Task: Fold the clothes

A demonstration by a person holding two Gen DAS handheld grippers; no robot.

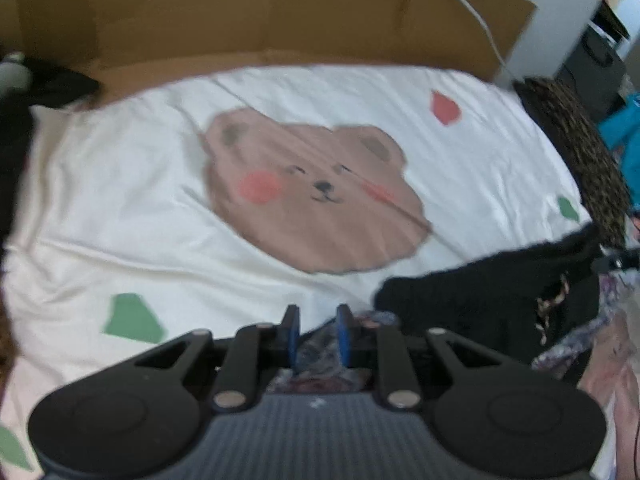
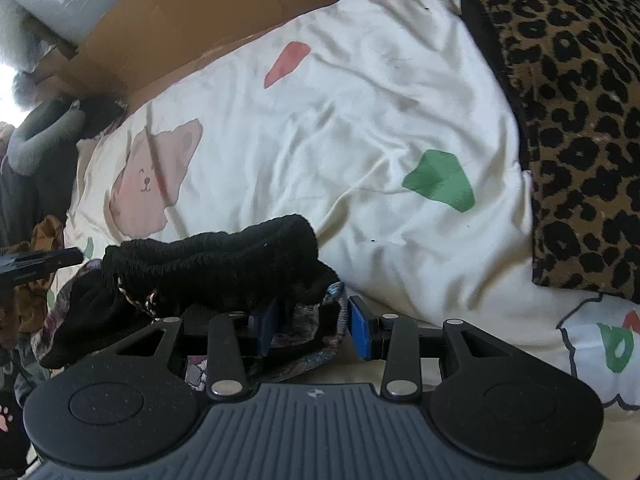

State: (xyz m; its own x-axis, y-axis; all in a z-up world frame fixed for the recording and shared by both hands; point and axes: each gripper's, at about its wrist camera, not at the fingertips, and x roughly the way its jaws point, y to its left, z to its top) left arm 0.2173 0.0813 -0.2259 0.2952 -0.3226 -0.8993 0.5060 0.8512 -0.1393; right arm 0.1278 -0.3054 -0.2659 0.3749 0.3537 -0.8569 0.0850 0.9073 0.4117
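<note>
A grey floral-patterned garment (image 1: 320, 354) lies bunched at the near edge of the bed. My left gripper (image 1: 317, 334) is shut on a fold of it, and cloth fills the narrow gap between the blue pads. A black knitted garment (image 1: 480, 300) lies on top of it to the right. In the right wrist view the black knit (image 2: 208, 264) sits just beyond my right gripper (image 2: 314, 328). That gripper is open. The floral cloth (image 2: 304, 336) lies loose between its pads, and the right pad (image 2: 360, 334) stands clear of it.
A white bedcover (image 1: 140, 200) with a brown bear face (image 1: 312, 196) and coloured patches spreads ahead. Brown cardboard (image 1: 260, 8) stands behind it with a white cable (image 1: 480, 20) over it. A leopard-print cushion (image 2: 580, 120) lies at the right.
</note>
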